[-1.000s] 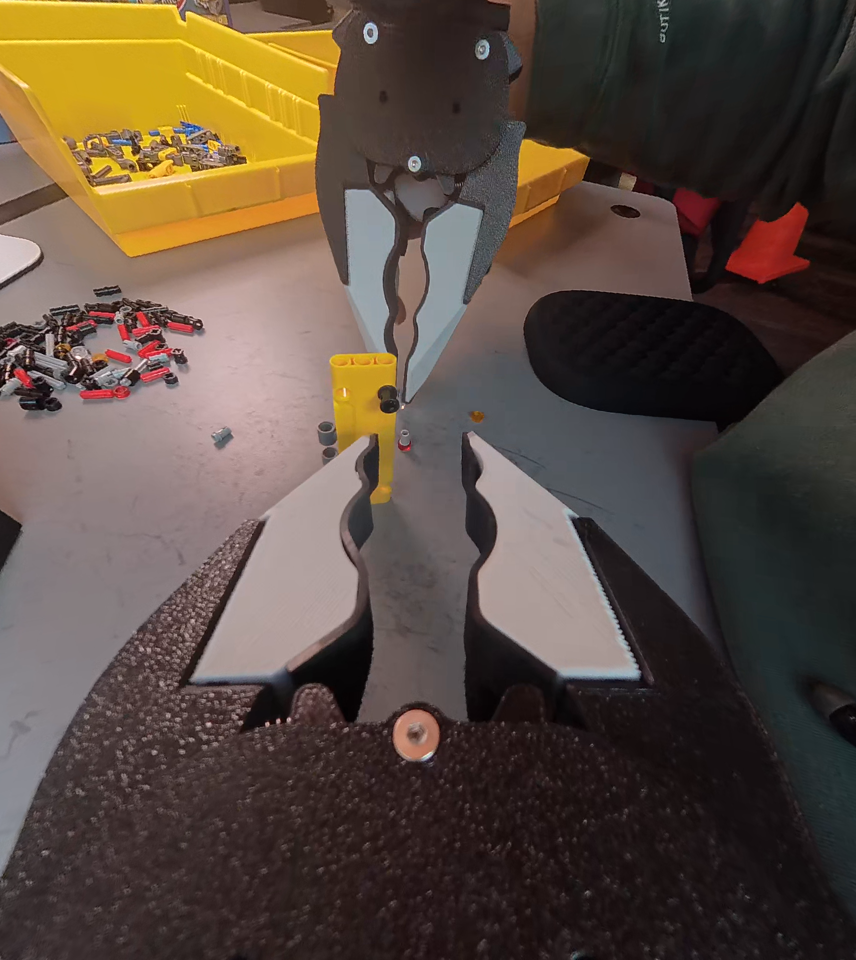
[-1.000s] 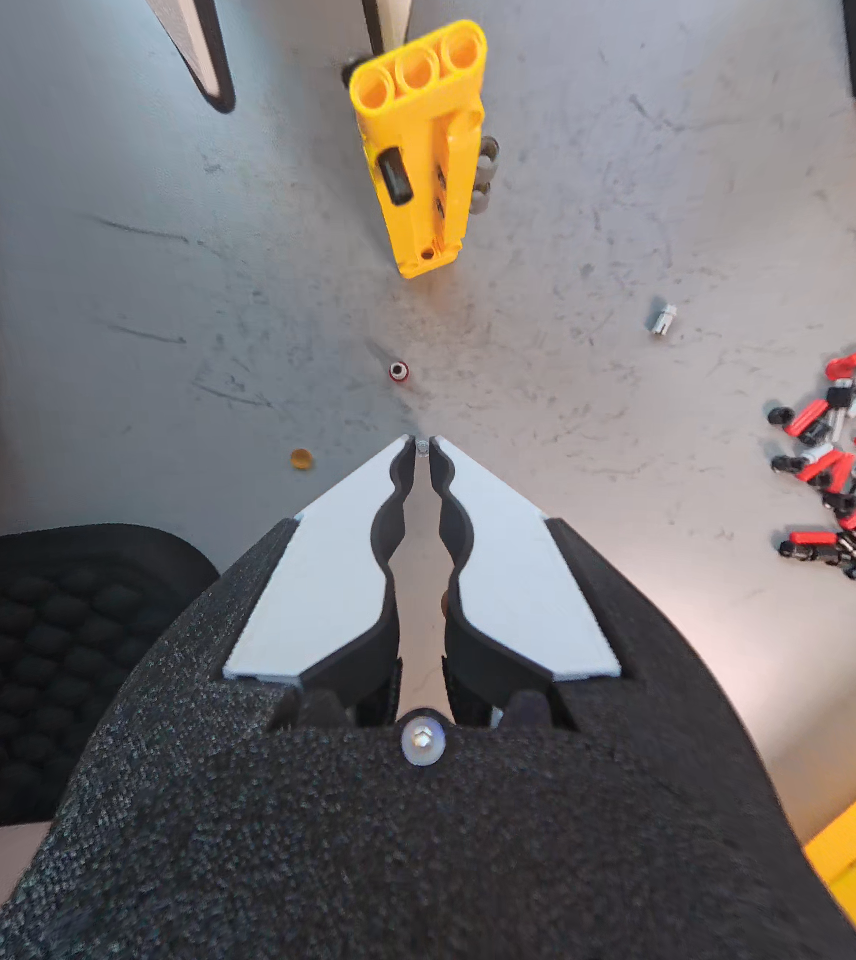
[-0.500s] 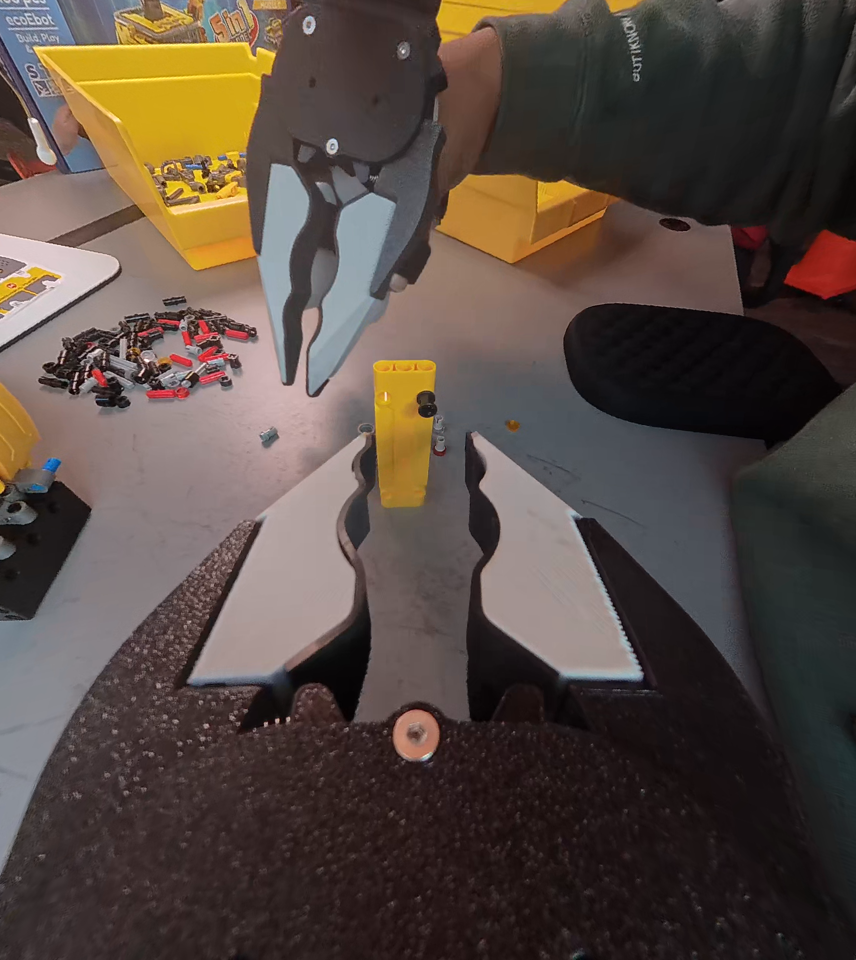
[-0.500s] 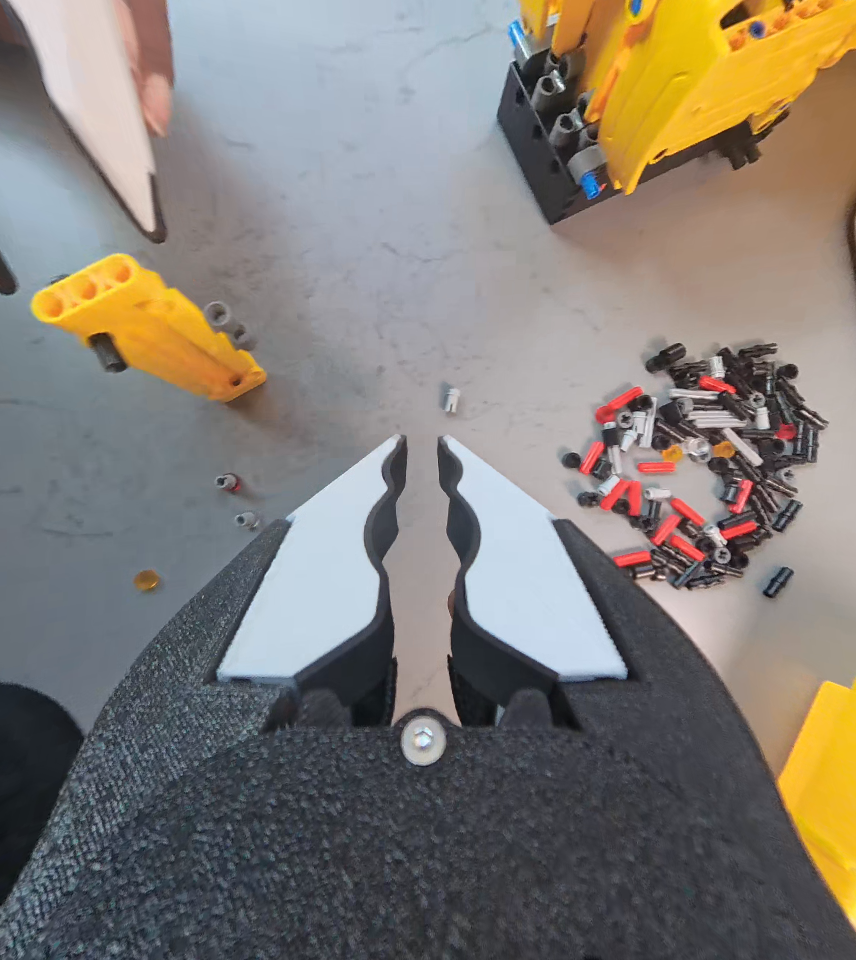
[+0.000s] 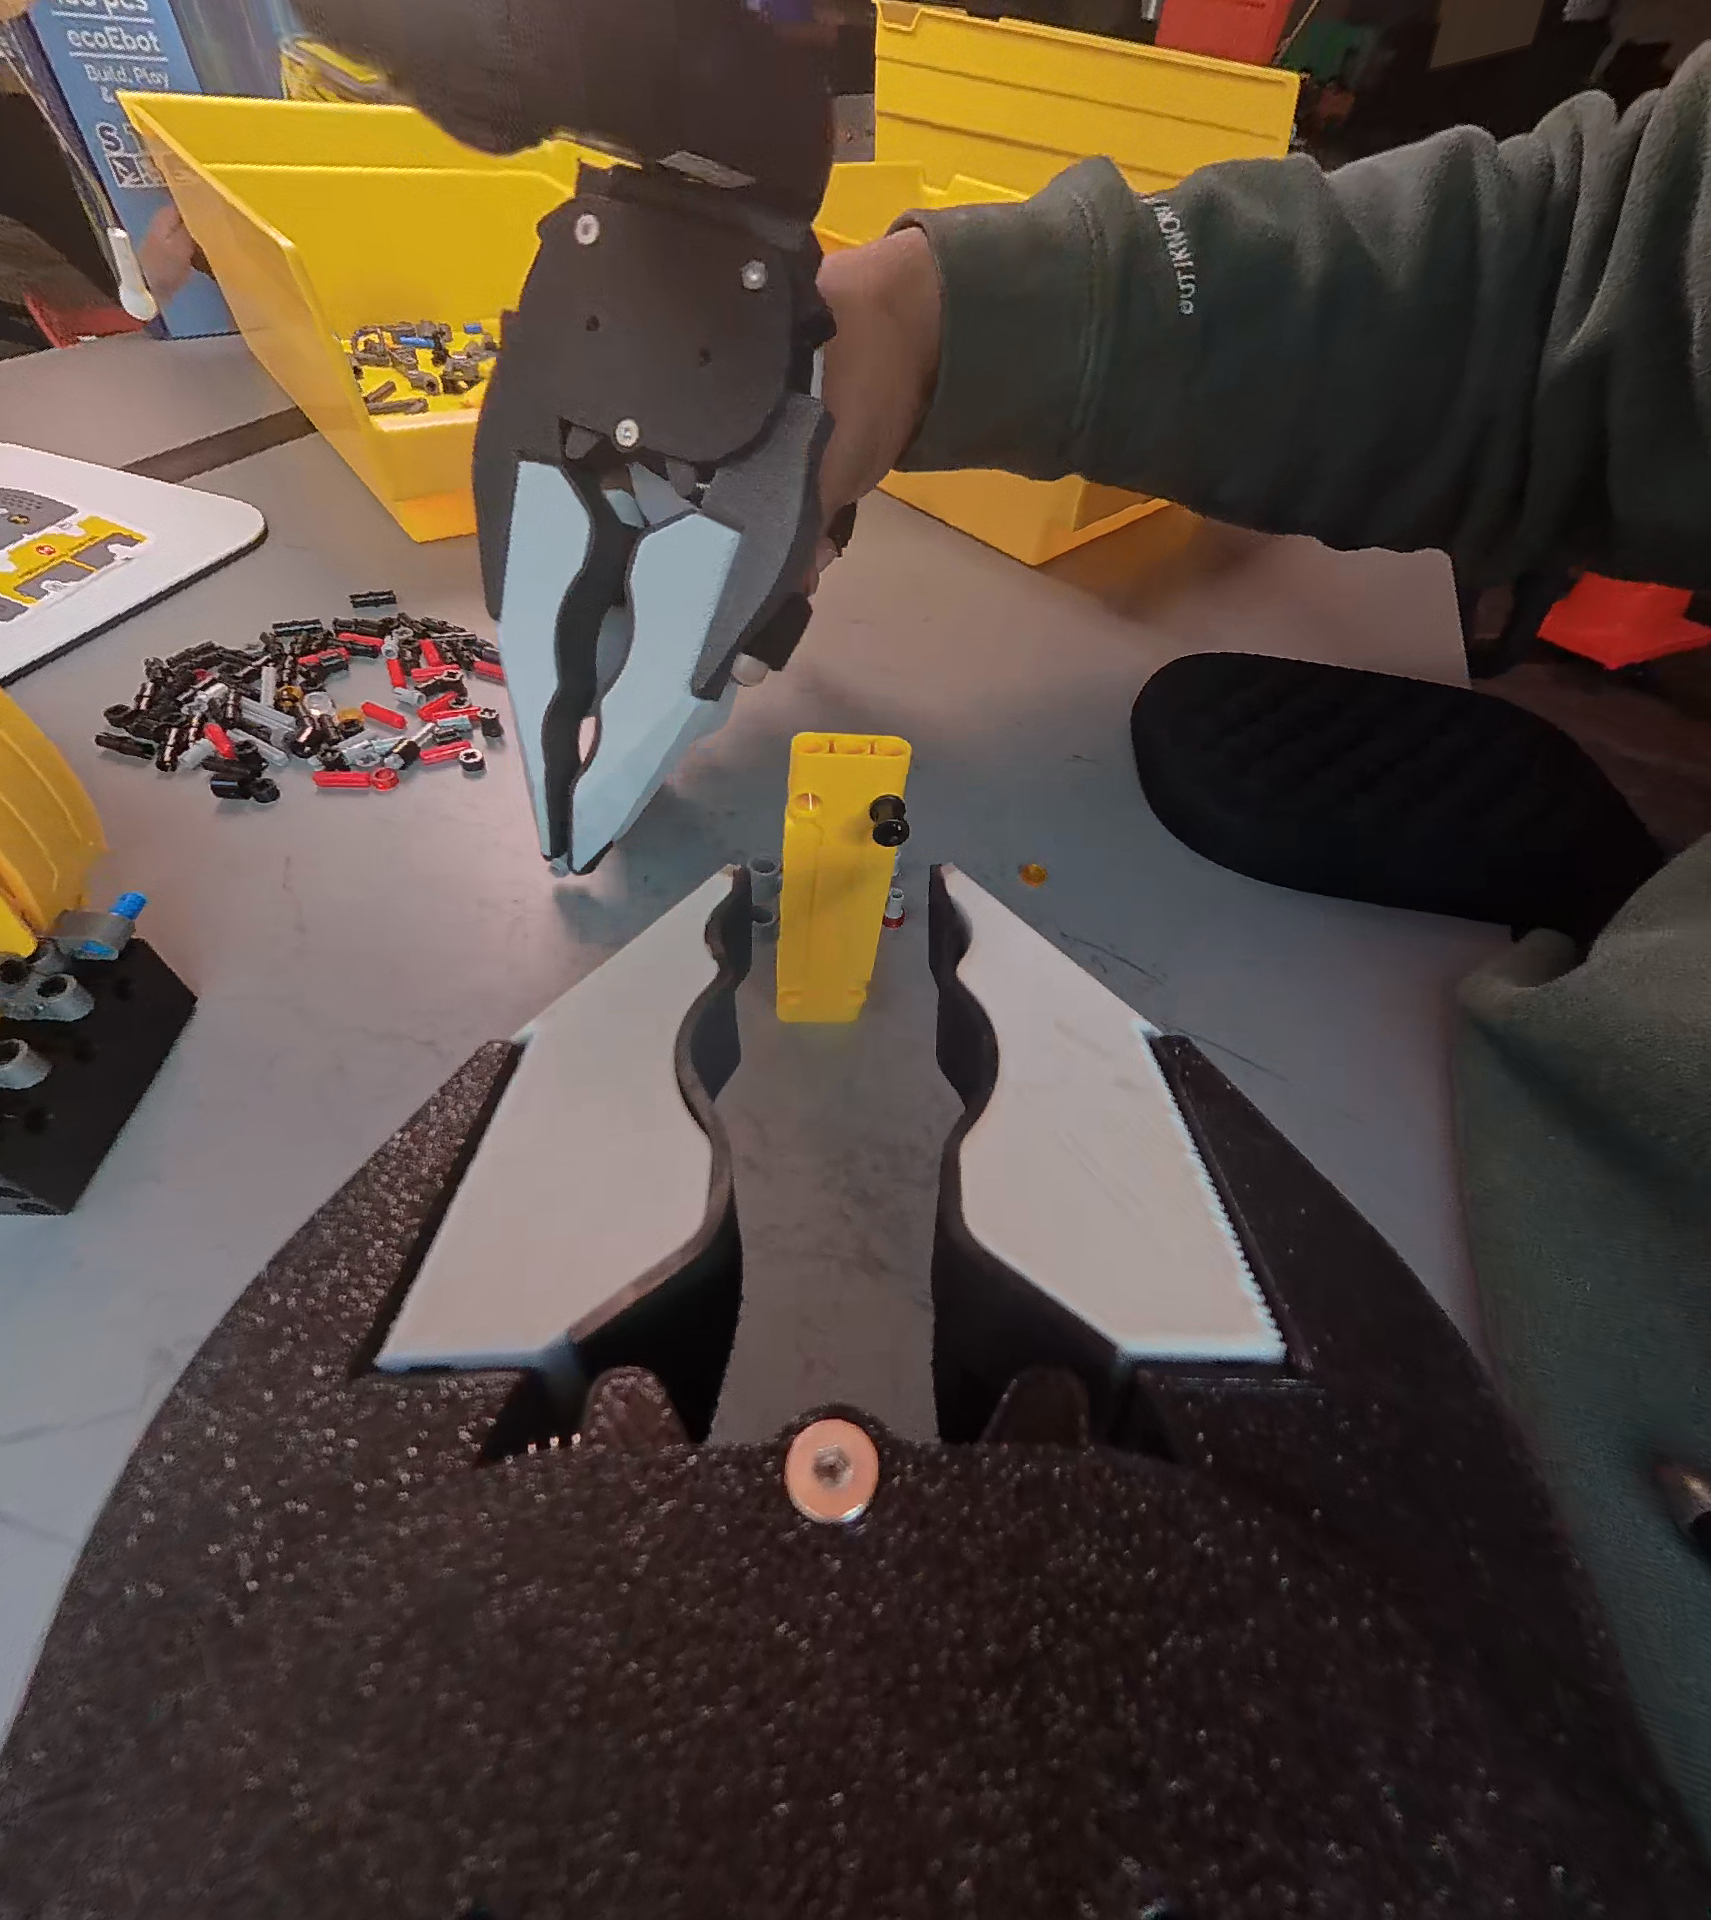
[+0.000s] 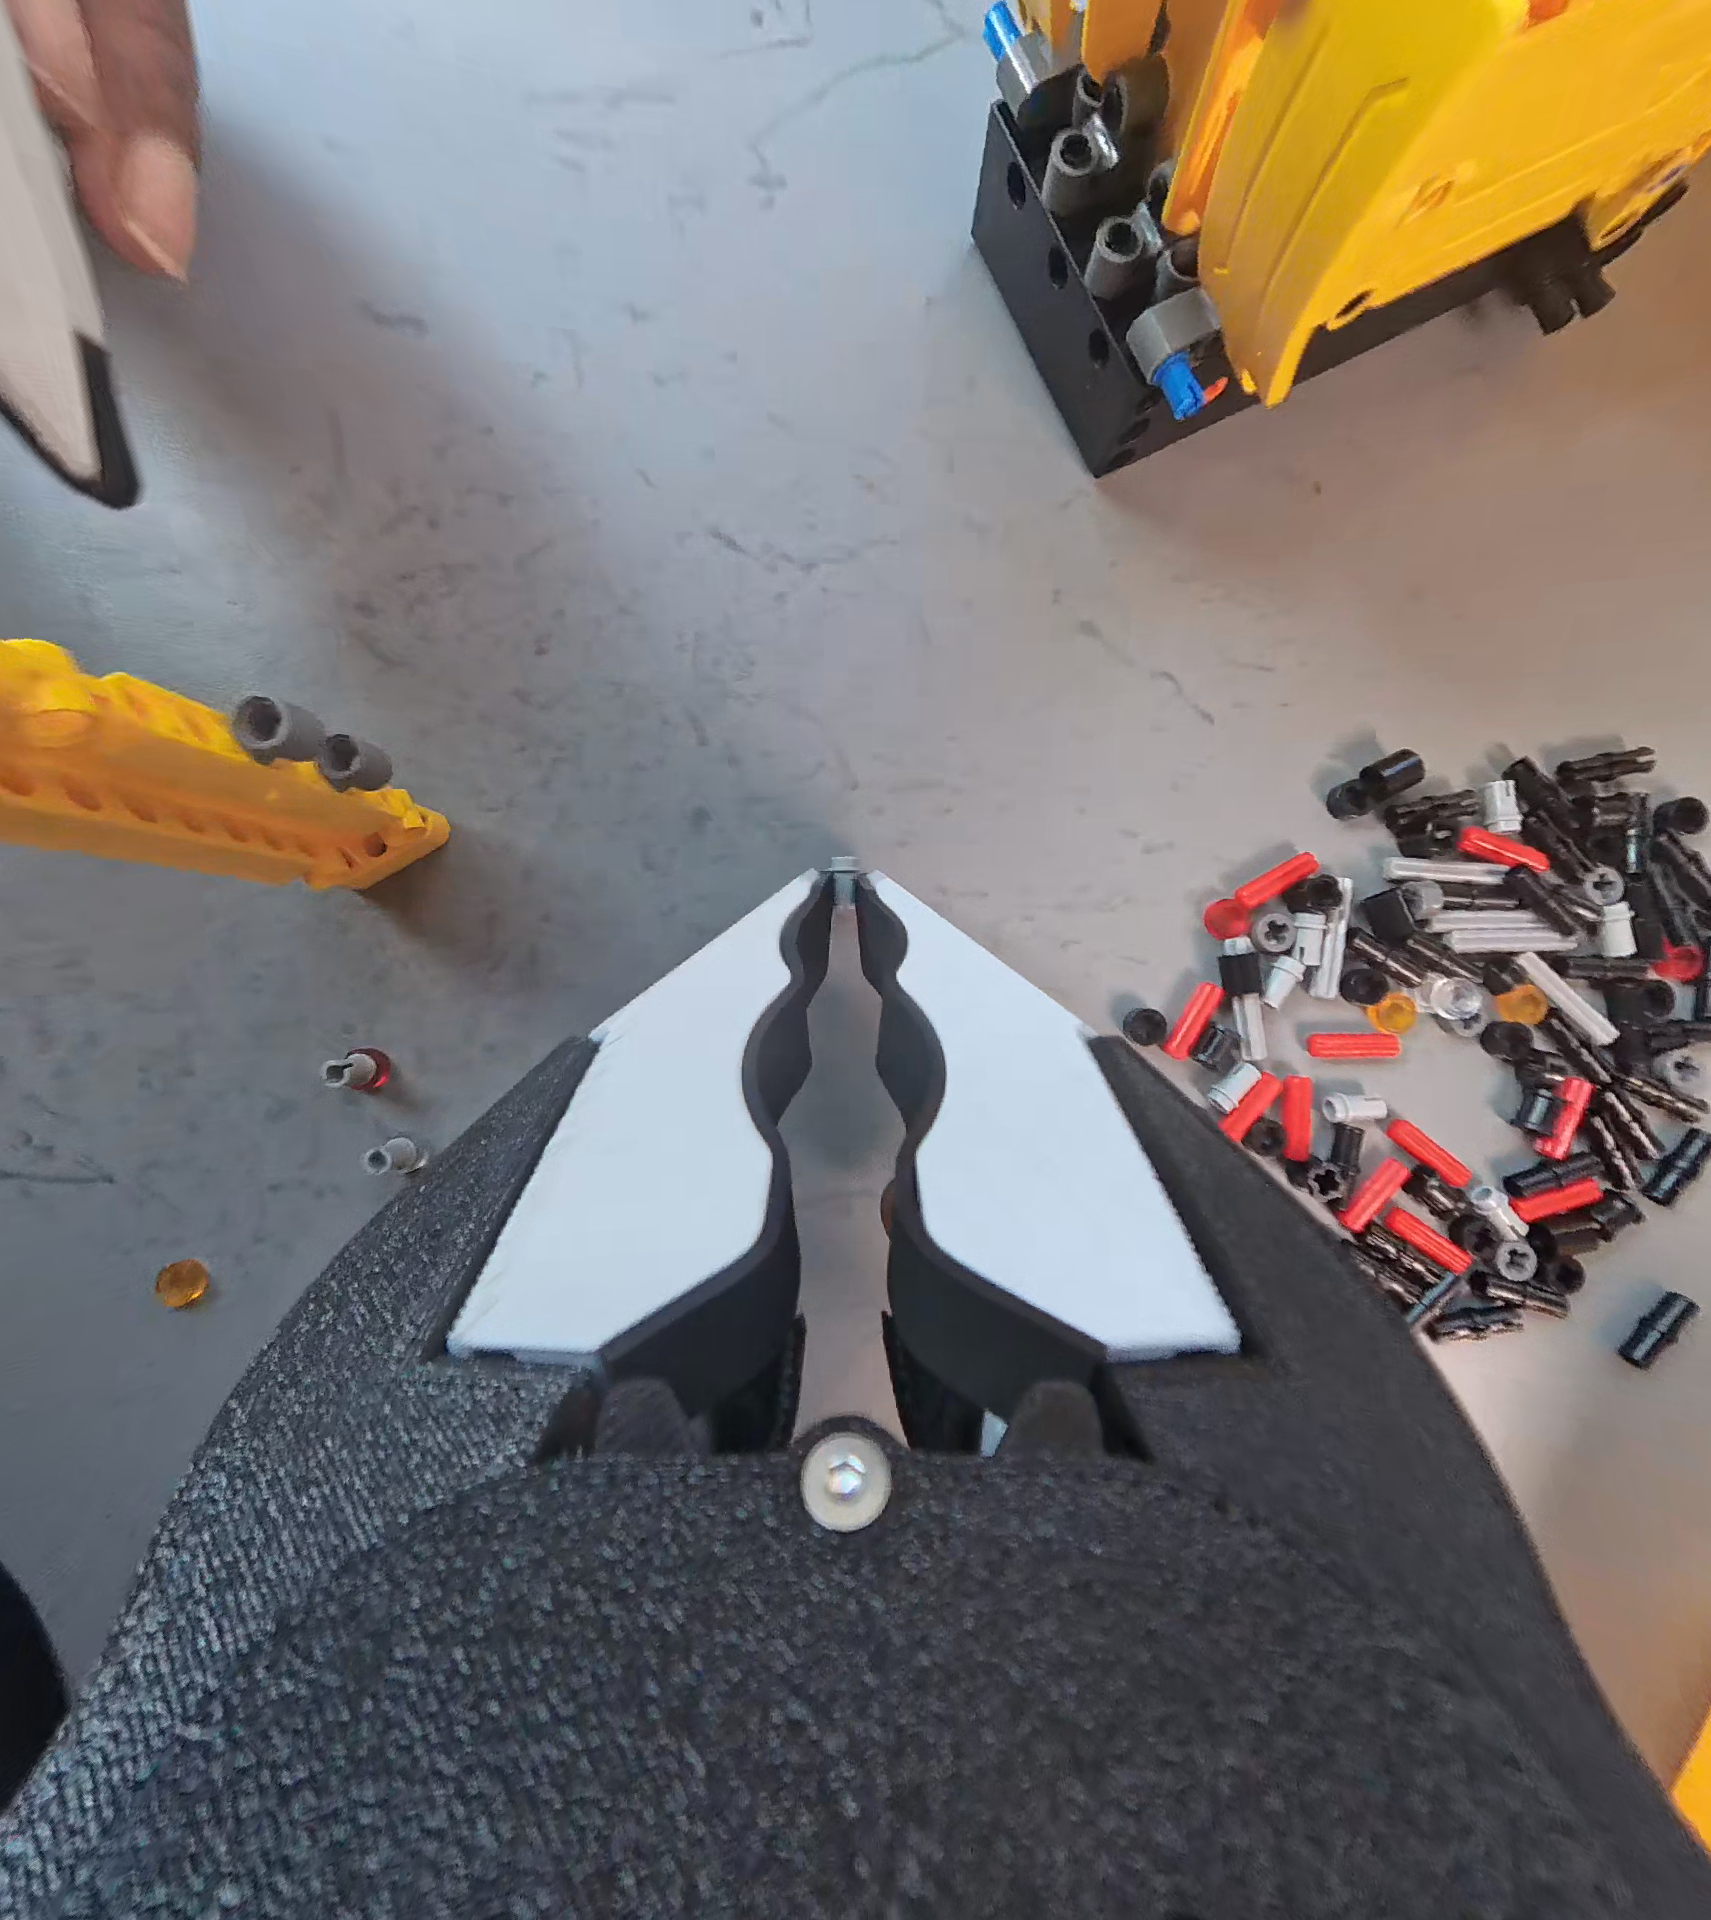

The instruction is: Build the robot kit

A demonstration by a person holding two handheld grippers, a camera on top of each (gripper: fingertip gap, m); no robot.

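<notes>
Pinching a small grey pin [image 6: 843, 871] at their tips, the right tongs [image 6: 843, 883] hover over the grey surface [image 6: 622, 520]; the left tongs [image 5: 830, 883] gape around a yellow beam [image 5: 835, 883], beside a parts pile [image 6: 1485, 1039].

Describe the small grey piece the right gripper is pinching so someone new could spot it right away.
Start at the grey table, between the upright yellow beam and the pile of red, black and grey pins. The right gripper points down there, and the tiny light grey pin sits clamped at its tips, the only loose piece off the table.
</notes>
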